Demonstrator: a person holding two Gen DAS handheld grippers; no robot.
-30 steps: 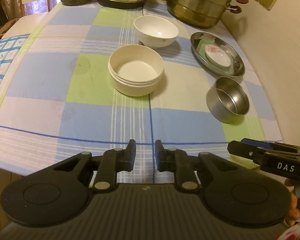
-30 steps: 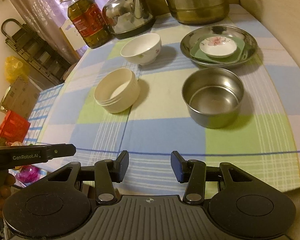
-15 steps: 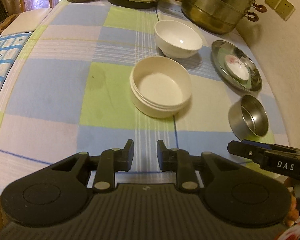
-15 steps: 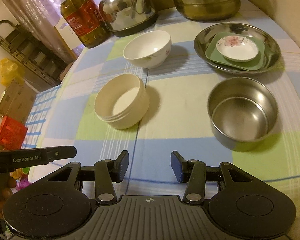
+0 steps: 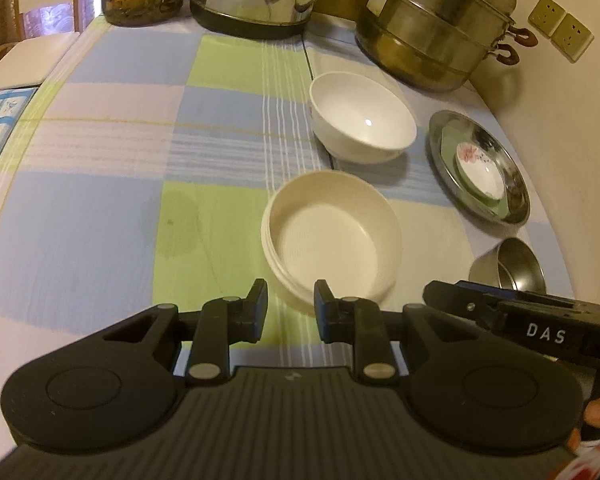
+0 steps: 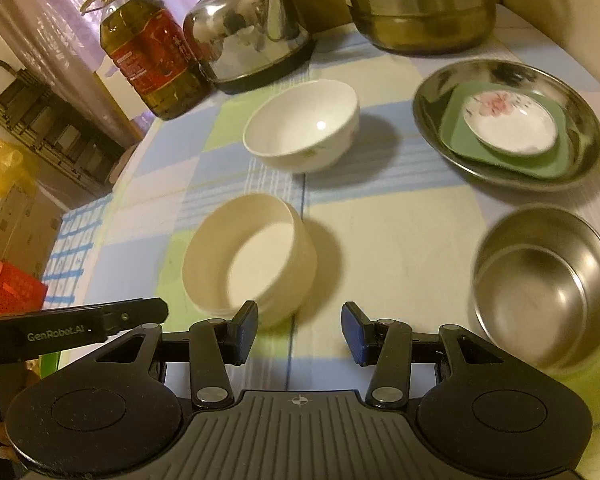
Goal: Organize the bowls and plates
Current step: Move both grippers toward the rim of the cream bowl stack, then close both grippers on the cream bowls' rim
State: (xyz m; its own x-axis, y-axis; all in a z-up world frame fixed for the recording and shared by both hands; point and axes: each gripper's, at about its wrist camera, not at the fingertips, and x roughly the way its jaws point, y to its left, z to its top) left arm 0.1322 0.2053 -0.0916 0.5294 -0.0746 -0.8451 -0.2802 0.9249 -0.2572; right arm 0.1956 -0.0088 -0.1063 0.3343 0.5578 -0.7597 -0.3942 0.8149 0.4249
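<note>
A cream bowl (image 5: 332, 236) (image 6: 248, 264) stands on the checked tablecloth just beyond my left gripper (image 5: 291, 304), whose jaws are a narrow gap apart with nothing in them. Behind it sits a white porcelain bowl (image 5: 362, 116) (image 6: 300, 124). At the right, a steel plate (image 5: 516, 204) (image 6: 432, 92) carries a green square dish (image 6: 456, 136) and a small flowered saucer (image 6: 508, 124). A steel bowl (image 5: 516, 264) (image 6: 544, 288) stands to the right of my right gripper (image 6: 300, 322), which is open and empty, with the cream bowl to its left.
Along the back edge stand an oil bottle (image 6: 148, 52), a steel kettle (image 6: 248, 32) and a big steamer pot (image 5: 432, 28). A wall with sockets (image 5: 560, 32) borders the table on the right. The table's left edge drops to a rack and boxes (image 6: 16, 216).
Both grippers have moved forward over the table toward the bowls. The cream bowl now lies right beyond the left fingertips, and the steel bowl is close to the right gripper.
</note>
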